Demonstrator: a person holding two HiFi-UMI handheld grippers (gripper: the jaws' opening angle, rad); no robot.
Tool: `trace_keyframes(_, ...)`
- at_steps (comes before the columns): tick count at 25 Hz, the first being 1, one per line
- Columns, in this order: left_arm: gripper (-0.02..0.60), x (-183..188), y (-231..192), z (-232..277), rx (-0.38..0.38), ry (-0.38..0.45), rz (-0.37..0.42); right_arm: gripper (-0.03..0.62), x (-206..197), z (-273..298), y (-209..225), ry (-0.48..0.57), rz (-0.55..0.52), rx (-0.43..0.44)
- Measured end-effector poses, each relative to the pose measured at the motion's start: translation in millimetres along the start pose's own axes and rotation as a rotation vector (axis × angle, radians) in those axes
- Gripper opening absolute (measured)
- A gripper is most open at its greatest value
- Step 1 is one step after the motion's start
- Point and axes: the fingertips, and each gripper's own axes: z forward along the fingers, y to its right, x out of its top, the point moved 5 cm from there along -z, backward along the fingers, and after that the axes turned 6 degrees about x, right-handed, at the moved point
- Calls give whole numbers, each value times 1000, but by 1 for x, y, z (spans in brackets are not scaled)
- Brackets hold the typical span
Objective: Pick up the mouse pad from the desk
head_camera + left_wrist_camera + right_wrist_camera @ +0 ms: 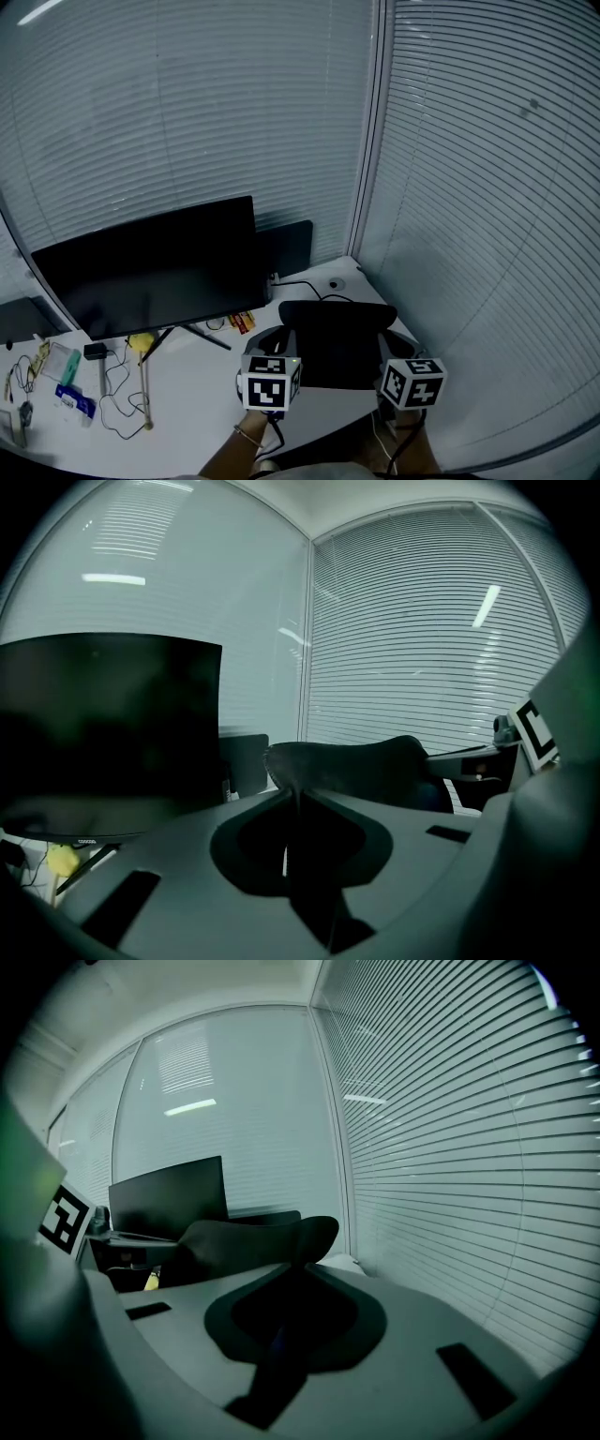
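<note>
The black mouse pad [337, 342] hangs above the white desk [187, 394], sagging a little, with one gripper at each end. My left gripper [281, 339] is shut on its left edge. My right gripper [392, 345] is shut on its right edge. In the left gripper view the mouse pad [361, 766] stretches off to the right from the closed left gripper [296, 794]. From the right gripper view the mouse pad [248, 1241] runs off to the left of the closed right gripper [302, 1265]. The pad's underside is hidden.
A dark monitor [155, 267] stands on the desk at the left, a smaller dark panel [289, 246] behind it. Cables, a yellow item [141, 342] and small packets [70, 398] lie at the left. Window blinds [487, 187] close off the back and right.
</note>
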Motion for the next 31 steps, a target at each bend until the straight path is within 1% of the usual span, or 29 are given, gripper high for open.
trace_keyframes(9, 48, -2, -6, -2, 1, 7, -19, 55, -4, 3, -5, 18, 6, -1)
trace_keyframes(31, 48, -7, -3, 3, -24, 1, -23, 54, -10, 0, -2, 2, -21, -32)
